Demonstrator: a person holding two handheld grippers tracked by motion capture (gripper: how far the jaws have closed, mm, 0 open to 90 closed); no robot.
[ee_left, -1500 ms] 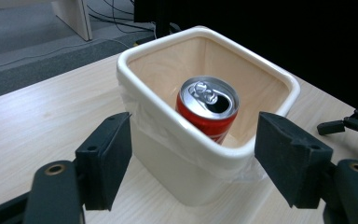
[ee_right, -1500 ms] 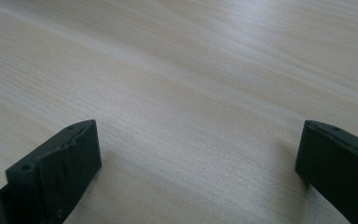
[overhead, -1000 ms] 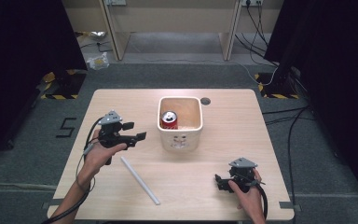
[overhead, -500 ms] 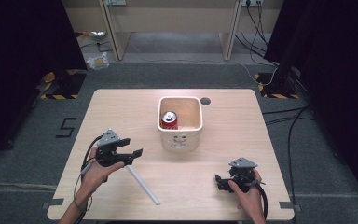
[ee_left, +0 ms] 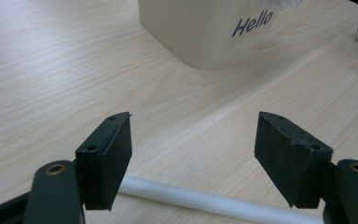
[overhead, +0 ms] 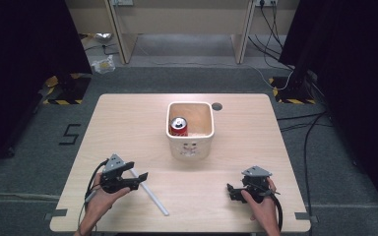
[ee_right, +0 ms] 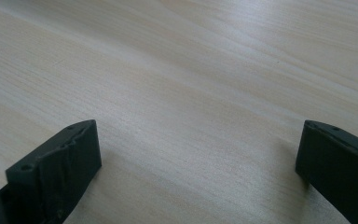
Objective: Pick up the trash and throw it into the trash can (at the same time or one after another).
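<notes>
White tube: light, stiff, prone to rolling

White tube (overhead: 150, 191) is seen lying flat on the wooden table (overhead: 128, 123), in front of the cream bin (overhead: 191, 145) and well apart from it; a red can (overhead: 178, 126) stands inside the bin. The left gripper (overhead: 140, 178) is held low over the tube's near end, jaws wide apart, nothing clamped; in the left gripper view the tube (ee_left: 214, 201) runs across between the pads. The right gripper (overhead: 231, 191) is rested on the table, jaws apart and empty. The tube is judged thin, rigid, light and smooth, so rolling or slipping is expected. A grip across its width, nearer the middle, is advised for balance.
</notes>
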